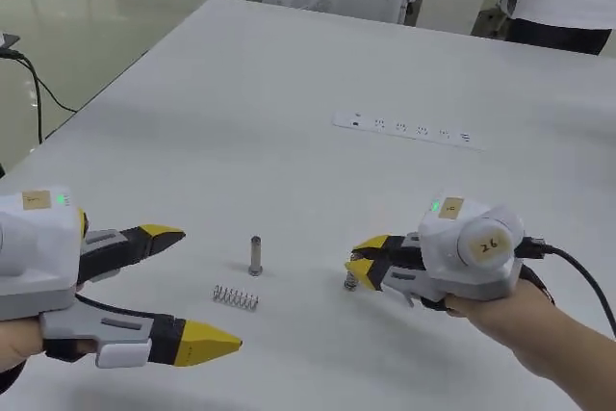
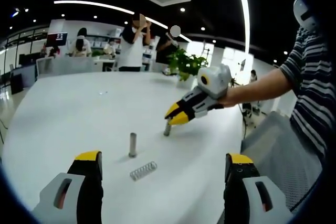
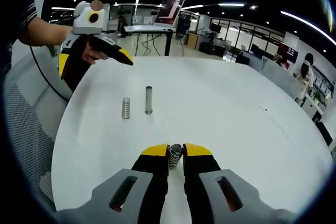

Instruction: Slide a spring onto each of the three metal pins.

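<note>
On the table (image 1: 289, 93), one pin (image 1: 256, 255) stands upright, a loose spring (image 1: 236, 297) lying flat just beside it. Right gripper (image 3: 176, 150) is clamped on a second spring (image 3: 175, 157) (held upright, low end at the tabletop). Left gripper (image 1: 207, 286) gapes wide, holding nothing, near the loose spring.

A handwritten number that looks like 26 stands on the round cap (image 1: 488, 244) of the right gripper (image 1: 358, 259), behind its fingers (image 1: 377, 243). The marks on the tan sticker (image 1: 450, 206) beside the cap are too small to read.
</note>
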`<state>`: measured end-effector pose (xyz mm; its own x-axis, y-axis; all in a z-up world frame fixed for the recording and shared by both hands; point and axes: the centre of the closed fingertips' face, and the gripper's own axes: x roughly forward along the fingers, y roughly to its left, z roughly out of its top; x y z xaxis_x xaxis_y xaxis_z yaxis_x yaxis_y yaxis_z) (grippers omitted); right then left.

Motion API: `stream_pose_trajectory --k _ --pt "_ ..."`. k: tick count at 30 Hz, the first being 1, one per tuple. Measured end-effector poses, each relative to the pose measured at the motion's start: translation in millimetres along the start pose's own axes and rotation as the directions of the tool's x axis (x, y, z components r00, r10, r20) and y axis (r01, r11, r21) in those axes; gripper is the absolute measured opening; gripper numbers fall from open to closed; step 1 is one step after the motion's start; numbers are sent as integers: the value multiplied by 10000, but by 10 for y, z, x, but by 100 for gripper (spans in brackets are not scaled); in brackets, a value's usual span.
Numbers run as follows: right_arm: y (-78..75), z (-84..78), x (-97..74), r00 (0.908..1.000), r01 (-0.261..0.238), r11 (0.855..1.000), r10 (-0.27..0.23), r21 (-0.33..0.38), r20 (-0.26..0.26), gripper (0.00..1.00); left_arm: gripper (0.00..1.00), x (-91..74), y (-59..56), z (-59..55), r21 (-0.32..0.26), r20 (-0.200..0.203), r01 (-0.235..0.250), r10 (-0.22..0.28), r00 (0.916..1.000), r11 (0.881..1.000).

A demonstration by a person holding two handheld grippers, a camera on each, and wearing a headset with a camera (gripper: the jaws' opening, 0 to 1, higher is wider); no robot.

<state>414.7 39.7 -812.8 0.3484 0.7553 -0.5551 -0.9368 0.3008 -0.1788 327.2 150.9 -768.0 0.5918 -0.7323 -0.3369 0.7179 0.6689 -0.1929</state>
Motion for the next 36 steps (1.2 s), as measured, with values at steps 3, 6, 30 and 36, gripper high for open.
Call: stream_pose_trajectory --k 3,6,30,36 --pt "13 -2 5 10000 -50 9999 50 -122 -5 7 94 -2 3 3 3 0 -11 11 10000 10000" --pt "6 -2 7 10000 -48 10000 48 -57 -10 8 94 2 3 7 15 7 -16 16 10000 10000" --pt "-31 270 -221 9978 -57 9998 44 186 665 12 92 -10 8 82 66 178 -55 54 9998 10000" --pt "35 385 -306 9937 -225 9989 177 418 1104 11 92 5 6 78 52 152 -37 36 9999 10000"
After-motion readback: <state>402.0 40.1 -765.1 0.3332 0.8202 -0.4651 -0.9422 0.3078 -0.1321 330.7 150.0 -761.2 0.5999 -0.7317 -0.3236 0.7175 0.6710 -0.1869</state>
